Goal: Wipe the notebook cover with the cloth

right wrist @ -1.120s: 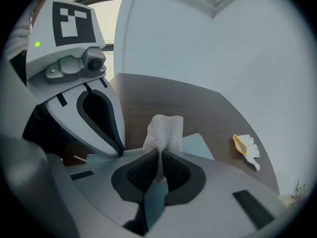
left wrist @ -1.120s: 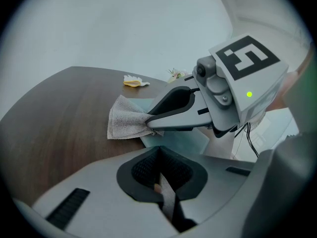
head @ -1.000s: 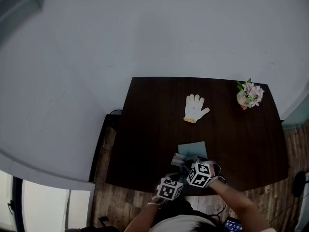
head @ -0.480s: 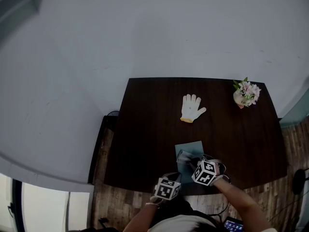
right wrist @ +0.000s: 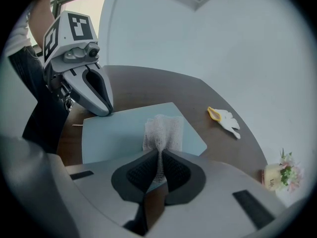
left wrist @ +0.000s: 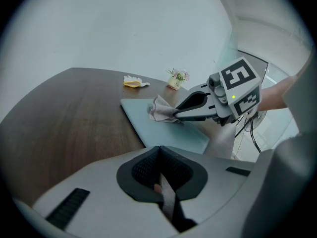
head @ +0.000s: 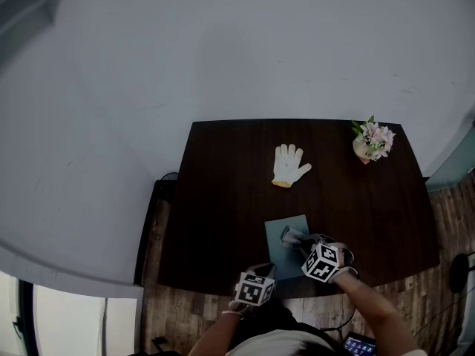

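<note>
A pale blue-grey notebook (head: 276,252) with a plain, matte cover lies flat at the lower middle of the head view, near the front edge of the dark brown wooden surface (head: 223,199). The right gripper (right wrist: 159,155) pinches a crumpled grey-white knitted cloth (right wrist: 163,128), which rests on the cover. The left gripper (left wrist: 159,151) is closed narrowly on a thin pale strip at the notebook's near edge. Each gripper carries a marker cube (head: 321,263) of black-and-white squares. Higher in the frame lie a white glove with a yellow cuff (head: 289,165) and, at the right, a small pot of pink flowers (head: 369,143), its print too small to read.

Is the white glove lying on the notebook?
No, the glove lies on the bare table, well apart from the notebook.
</note>
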The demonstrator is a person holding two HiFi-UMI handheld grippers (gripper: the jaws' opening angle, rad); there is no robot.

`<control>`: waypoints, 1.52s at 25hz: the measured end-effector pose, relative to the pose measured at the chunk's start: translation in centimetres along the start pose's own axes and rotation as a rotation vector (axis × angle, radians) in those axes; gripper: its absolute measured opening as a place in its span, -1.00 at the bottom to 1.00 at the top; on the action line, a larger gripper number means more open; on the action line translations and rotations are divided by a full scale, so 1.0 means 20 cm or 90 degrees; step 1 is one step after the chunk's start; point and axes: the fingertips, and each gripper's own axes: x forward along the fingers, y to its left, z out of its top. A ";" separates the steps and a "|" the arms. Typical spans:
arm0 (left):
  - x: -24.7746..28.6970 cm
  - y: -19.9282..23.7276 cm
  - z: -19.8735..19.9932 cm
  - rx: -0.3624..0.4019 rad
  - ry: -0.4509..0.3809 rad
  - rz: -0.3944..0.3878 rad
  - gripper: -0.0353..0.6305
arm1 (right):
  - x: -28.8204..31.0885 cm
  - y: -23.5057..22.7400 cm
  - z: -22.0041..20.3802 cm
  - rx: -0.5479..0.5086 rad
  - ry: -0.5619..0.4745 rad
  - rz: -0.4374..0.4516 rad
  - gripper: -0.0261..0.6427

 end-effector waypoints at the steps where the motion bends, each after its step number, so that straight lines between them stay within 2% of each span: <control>1: 0.00 0.00 0.00 0.000 0.000 0.000 -0.85 | 0.00 -0.01 -0.01 0.003 0.002 -0.003 -0.82; 12: 0.00 0.00 0.00 -0.002 0.001 -0.002 -0.85 | -0.05 -0.08 -0.17 0.045 0.034 -0.033 -0.82; 17: 0.01 0.00 0.00 0.000 -0.002 -0.001 -0.85 | -0.08 -0.12 -0.27 0.126 0.044 -0.044 -0.82; 24: 0.01 -0.01 -0.01 0.000 0.000 -0.001 -0.85 | -0.21 -0.18 -0.23 0.188 -0.011 -0.077 -0.82; 29: 0.01 -0.01 -0.01 0.000 0.001 0.000 -0.85 | -0.25 -0.13 -0.07 0.177 -0.062 -0.066 -0.82; 38: 0.01 -0.01 -0.01 0.004 -0.004 0.001 -0.85 | -0.21 0.07 0.20 0.099 -0.109 -0.010 -0.82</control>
